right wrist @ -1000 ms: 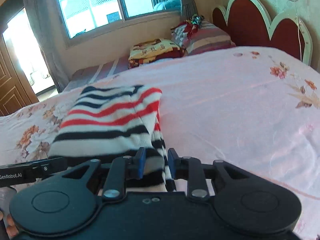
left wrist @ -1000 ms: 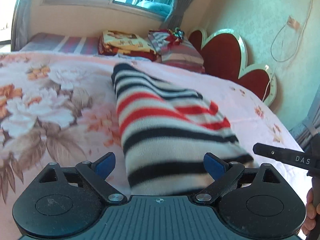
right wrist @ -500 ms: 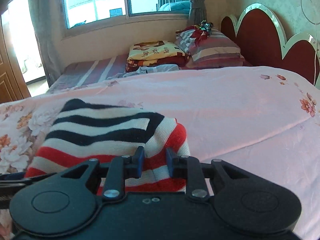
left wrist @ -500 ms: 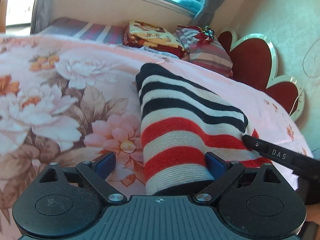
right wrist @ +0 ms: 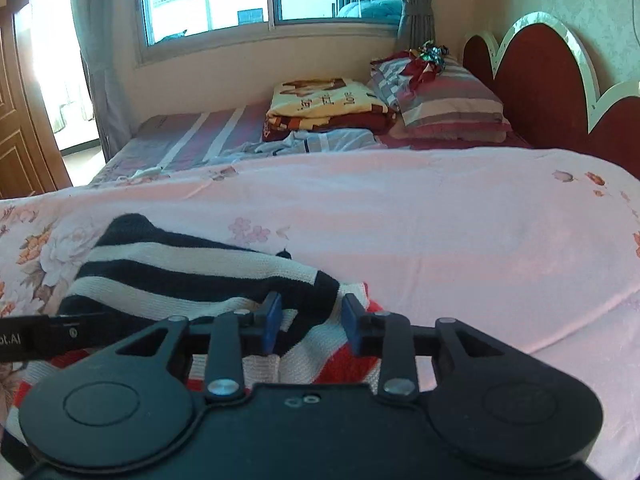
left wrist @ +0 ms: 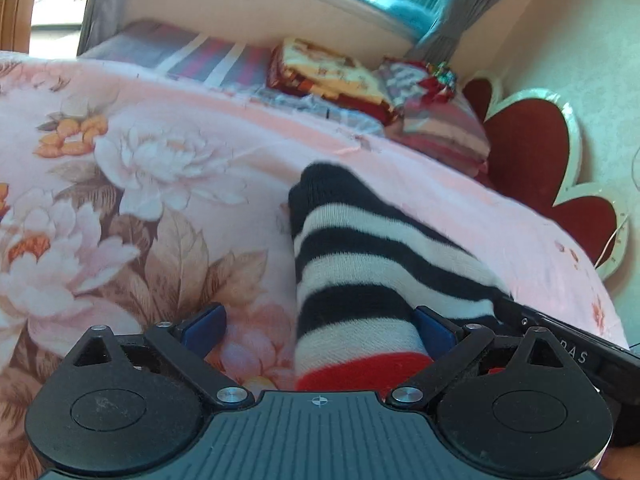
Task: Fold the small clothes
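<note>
A small knitted garment with black, white and red stripes (left wrist: 360, 264) lies on the pink floral bedspread (left wrist: 140, 168); it also shows in the right wrist view (right wrist: 180, 276). My left gripper (left wrist: 320, 330) is open, its blue pads wide apart, with the garment's near edge between them. My right gripper (right wrist: 310, 322) has its jaws narrowly apart over a folded-over layer of the garment; the cloth lies between the blue pads, and I cannot tell whether they touch it. The right gripper's body (left wrist: 568, 344) shows at the garment's right side in the left wrist view.
Folded blankets (right wrist: 324, 106) and a striped pillow (right wrist: 444, 100) lie at the bed's far side under the window. A red scalloped headboard (right wrist: 560, 92) stands at the right. A light blue cloth (right wrist: 320, 142) lies in front of the blankets.
Both grippers moved forward over the garment, carrying its near part over the far part. The right gripper's jaws have opened from tightly pinched to a narrow gap.
</note>
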The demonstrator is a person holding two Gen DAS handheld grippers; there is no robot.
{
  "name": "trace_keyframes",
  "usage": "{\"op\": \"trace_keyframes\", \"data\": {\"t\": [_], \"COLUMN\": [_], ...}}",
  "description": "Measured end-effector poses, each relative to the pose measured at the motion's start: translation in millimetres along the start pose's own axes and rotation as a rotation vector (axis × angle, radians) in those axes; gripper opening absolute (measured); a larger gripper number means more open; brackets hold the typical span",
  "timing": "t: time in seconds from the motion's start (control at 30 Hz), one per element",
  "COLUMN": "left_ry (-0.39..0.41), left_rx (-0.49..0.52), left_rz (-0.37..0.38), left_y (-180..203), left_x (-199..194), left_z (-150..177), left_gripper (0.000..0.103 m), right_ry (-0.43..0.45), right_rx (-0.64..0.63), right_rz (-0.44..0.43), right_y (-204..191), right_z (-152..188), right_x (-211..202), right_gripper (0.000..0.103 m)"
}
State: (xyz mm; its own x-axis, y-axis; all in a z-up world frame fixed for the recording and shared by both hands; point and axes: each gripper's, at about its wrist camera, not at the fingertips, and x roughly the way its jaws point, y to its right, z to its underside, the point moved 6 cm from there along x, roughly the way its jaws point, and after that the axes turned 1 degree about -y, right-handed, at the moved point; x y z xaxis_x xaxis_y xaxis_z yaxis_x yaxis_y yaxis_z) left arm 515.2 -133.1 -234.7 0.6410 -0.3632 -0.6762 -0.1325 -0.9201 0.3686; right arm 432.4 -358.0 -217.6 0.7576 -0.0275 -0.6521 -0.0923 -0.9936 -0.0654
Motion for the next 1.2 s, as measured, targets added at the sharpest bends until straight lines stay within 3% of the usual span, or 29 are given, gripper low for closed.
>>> {"op": "trace_keyframes", "data": {"t": [0.07,0.27,0.4,0.5,0.57,0.7,0.87,1.0,1.1,1.2], "left_ry": [0.012,0.005,0.043,0.035,0.034,0.01,-0.046,-0.083,-0.083,-0.082], "left_rx": [0.077,0.09,0.103,0.175,0.169,0.051,0.145,0.14,0.166,0.218], "left_rz": [-0.034,-0.075,-0.038,-0.013,-0.009,0.008,0.021,0.02,0.013,-0.001], "left_y": [7,11,15,22,20,10,17,11,10,14], "left_x": [2,-6,-49,-76,-86,-98,-118,-122,-119,-120], "left_z": [4,2,12,37,54,65,92,110,121,126], "left_gripper": [0.098,0.099,0.099,0.099,0.099,0.099,0.099,0.099,0.099,0.099], "right_ry": [-0.012,-0.015,0.047,0.072,0.084,0.046,0.0,0.047,-0.098,-0.091], "right_rx": [0.059,0.025,0.011,-0.005,0.015,0.015,0.045,0.05,0.014,0.039], "right_rz": [-0.022,0.021,-0.01,-0.015,-0.005,0.046,0.119,0.102,0.147,0.172], "right_y": [8,4,-5,-6,-3,6,24,12,10,9], "right_z": [-2,0,-2,16,34,74,95,95,123,128], "right_x": [6,-1,-46,-82,-103,-125,-135,-167,-148,-154], "right_gripper": [0.04,0.041,0.041,0.04,0.04,0.039,0.041,0.038,0.038,0.041]}}
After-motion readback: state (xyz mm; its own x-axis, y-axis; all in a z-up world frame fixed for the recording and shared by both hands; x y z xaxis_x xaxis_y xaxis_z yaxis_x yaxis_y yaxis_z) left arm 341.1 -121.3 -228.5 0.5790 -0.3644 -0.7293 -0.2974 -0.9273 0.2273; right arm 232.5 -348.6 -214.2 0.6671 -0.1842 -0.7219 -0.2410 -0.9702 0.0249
